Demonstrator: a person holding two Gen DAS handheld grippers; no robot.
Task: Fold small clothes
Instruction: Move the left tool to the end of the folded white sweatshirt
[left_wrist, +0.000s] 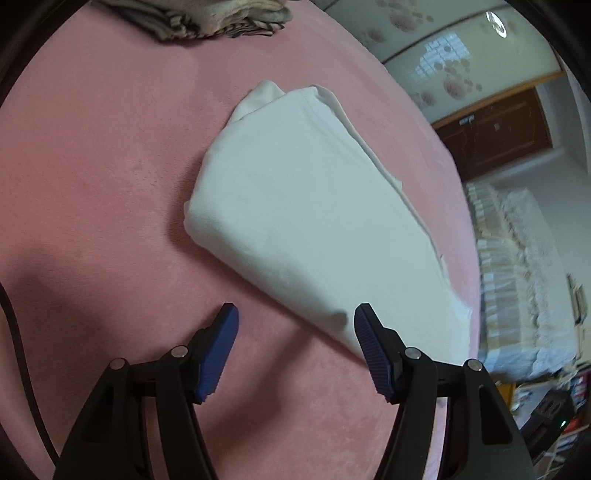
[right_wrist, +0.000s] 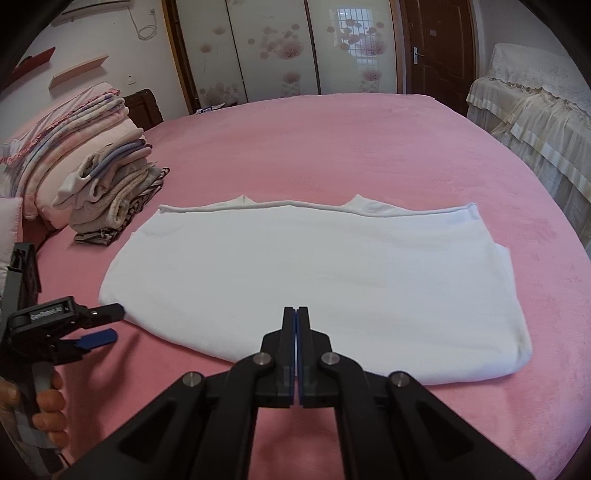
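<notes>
Your folded white shirt (right_wrist: 314, 273) lies flat on the pink bed (right_wrist: 332, 140). Your left gripper (left_wrist: 295, 325) gapes wide by its corner. Your right gripper (right_wrist: 296, 314) is pinched together, holding nothing.

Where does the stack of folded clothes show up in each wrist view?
Left wrist: stack of folded clothes at the top edge, left of centre, partly cut off.
Right wrist: stack at mid-left, on the pink bed.
Shared landmark: the white garment lying nearby.
</notes>
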